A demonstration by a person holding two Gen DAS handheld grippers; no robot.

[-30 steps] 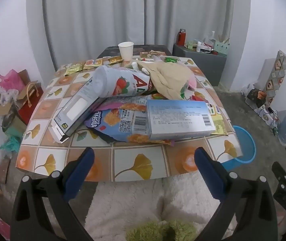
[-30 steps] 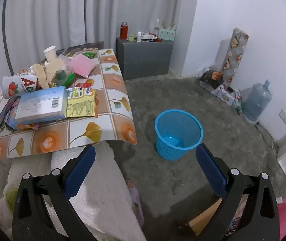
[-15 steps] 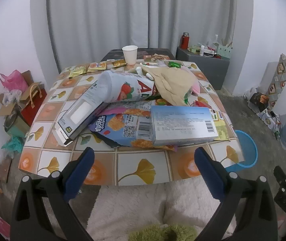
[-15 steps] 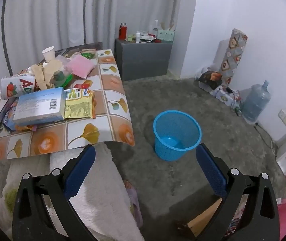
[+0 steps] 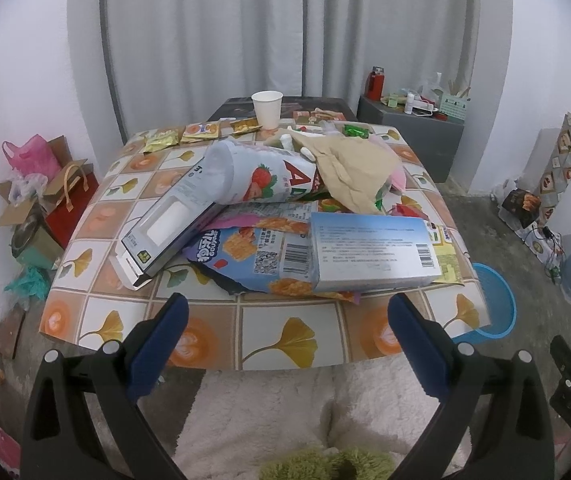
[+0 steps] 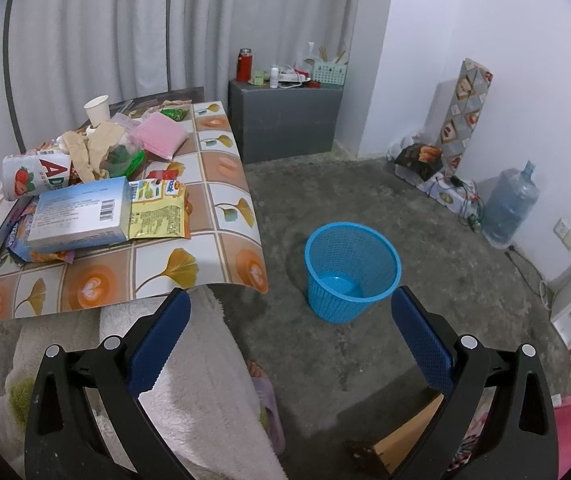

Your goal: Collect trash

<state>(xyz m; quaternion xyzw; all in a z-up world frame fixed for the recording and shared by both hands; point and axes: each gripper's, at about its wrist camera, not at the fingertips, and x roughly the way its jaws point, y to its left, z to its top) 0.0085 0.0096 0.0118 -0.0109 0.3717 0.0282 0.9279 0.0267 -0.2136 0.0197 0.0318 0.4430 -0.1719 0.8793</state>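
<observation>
My left gripper (image 5: 283, 330) hangs short of the table (image 5: 277, 340), fingers apart, gripping nothing. Trash heap at twelve o'clock: pale blue box (image 5: 373, 254) nearest, snack bag (image 5: 253, 256) beneath it. My right gripper (image 6: 291, 330) likewise spread, unladen; blue basket (image 6: 351, 272) on the floor at one o'clock.

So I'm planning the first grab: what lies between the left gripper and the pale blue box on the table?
In the left wrist view, only bare tablecloth lies between the open left gripper and the pale blue box; the snack bag pokes out beside it.
</observation>
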